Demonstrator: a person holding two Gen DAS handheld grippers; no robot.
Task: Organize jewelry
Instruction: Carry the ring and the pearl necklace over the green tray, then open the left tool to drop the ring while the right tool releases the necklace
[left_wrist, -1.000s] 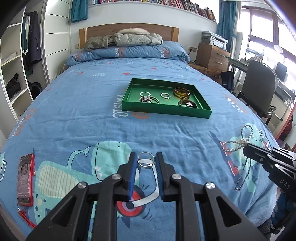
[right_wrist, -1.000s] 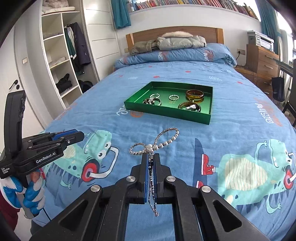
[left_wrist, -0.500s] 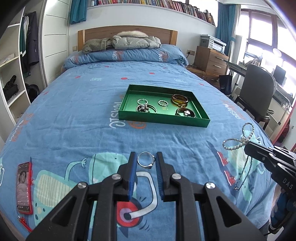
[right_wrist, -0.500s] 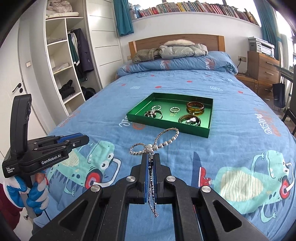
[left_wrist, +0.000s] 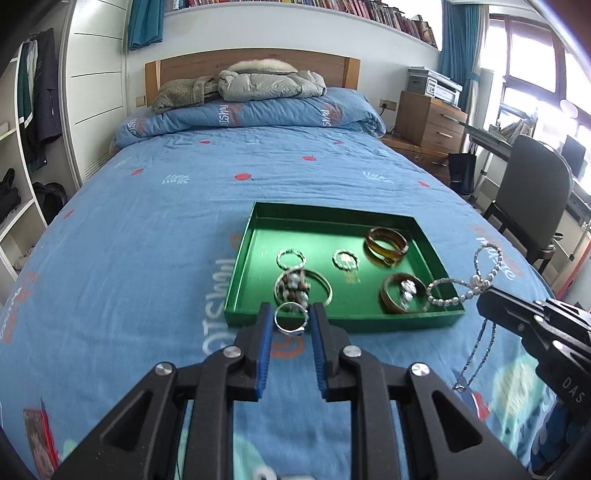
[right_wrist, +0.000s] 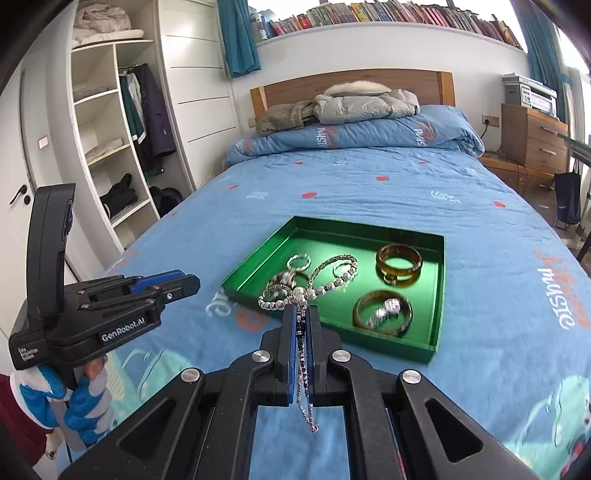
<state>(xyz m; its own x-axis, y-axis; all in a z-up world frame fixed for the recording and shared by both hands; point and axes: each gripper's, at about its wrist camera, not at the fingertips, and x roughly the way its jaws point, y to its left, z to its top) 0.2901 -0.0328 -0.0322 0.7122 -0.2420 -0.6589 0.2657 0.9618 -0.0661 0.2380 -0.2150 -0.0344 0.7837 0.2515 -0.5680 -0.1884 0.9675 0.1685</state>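
A green tray (left_wrist: 332, 320) (right_wrist: 439, 295) lies on the blue bedspread and holds several rings and bangles, among them an amber bangle (left_wrist: 386, 245) (right_wrist: 399, 261). My left gripper (left_wrist: 291, 320) is shut on a silver ring (left_wrist: 291, 325), held just short of the tray's near wall. My right gripper (right_wrist: 302, 317) is shut on a pearl-and-chain bow necklace (right_wrist: 314, 284), whose loops hang over the tray's near left corner and whose chain ends dangle between the fingers. In the left wrist view that necklace (left_wrist: 469, 280) and the right gripper (left_wrist: 491, 299) sit at the tray's right corner. The right wrist view shows the left gripper (right_wrist: 188, 282) at the left.
Folded jackets (left_wrist: 258, 83) rest on the rolled duvet at the headboard. A red phone (left_wrist: 38, 432) lies near the bed's front left edge. Open wardrobe shelves (right_wrist: 107, 147) stand left; a wooden dresser (left_wrist: 430, 122) and a desk chair (left_wrist: 528, 195) stand right. A gloved hand (right_wrist: 81, 402) holds the left gripper.
Both grippers have moved forward over the bed toward the green tray, which now looks much larger and closer. Each keeps its hold: the ring on the left, the necklace on the right.
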